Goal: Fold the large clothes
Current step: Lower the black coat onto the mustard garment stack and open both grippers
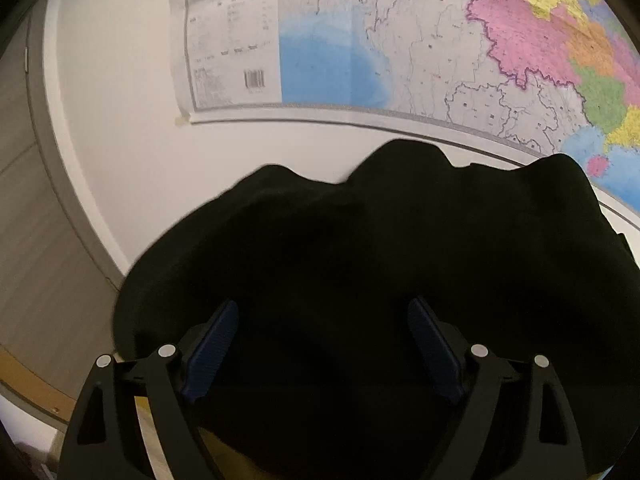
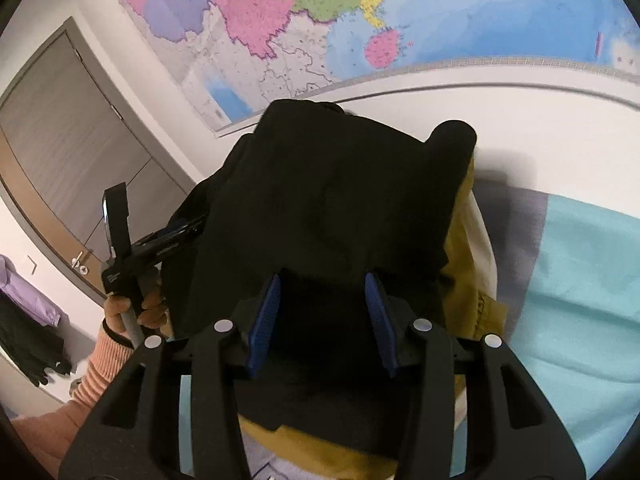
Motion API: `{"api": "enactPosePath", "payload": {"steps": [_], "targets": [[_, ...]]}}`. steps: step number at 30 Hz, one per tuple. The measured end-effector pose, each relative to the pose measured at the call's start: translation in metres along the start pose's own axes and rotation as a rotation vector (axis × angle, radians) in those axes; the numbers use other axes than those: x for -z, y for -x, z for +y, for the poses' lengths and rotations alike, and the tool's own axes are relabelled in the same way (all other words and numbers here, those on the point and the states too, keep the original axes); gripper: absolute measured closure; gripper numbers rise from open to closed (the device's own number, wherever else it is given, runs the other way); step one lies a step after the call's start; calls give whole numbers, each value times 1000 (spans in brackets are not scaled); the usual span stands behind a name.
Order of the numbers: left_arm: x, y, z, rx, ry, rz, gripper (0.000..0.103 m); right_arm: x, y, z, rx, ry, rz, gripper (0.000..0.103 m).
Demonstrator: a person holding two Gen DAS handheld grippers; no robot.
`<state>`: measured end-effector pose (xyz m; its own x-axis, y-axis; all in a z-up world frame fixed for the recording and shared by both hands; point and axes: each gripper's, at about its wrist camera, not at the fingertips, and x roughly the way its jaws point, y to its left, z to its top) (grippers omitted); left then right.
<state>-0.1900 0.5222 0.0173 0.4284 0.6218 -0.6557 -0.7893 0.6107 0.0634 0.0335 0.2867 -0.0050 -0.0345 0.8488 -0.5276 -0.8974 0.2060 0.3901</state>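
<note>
Two hand-held grippers hold up a black garment [image 2: 332,200] before a wall map [image 1: 400,52]. Left hand-held gripper [image 1: 322,344]: fingers spread wide, black cloth draped between them, grip unclear. Right hand-held gripper [image 2: 324,320]: blue pads [image 2: 266,320] apart, the same cloth filling the gap, above a turquoise sheet [image 2: 580,300].

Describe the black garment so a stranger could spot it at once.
Below the wall map, above the turquoise sheet, hangs the black garment. Unlike the mustard cloth beside it, it is plain black and sits between both claws.
</note>
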Motion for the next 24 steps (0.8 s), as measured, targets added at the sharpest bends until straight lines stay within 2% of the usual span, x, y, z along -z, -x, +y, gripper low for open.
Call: {"api": "enactPosePath", "payload": {"steps": [6, 11, 16, 20, 24], "targets": [[13, 42, -17, -40, -27, -103, 20, 8, 26, 24, 33, 108, -50, 48], [20, 71, -35, -3, -50, -158, 19, 17, 30, 43, 64, 194, -76, 48], [31, 86, -51, 78, -58, -154, 16, 26, 9, 49, 59, 228, -24, 48], [39, 71, -61, 87, -68, -114, 16, 33, -12, 44, 62, 219, -8, 44], [45, 58, -65, 53, -86, -93, 15, 33, -11, 50, 74, 240, -12, 41]]}}
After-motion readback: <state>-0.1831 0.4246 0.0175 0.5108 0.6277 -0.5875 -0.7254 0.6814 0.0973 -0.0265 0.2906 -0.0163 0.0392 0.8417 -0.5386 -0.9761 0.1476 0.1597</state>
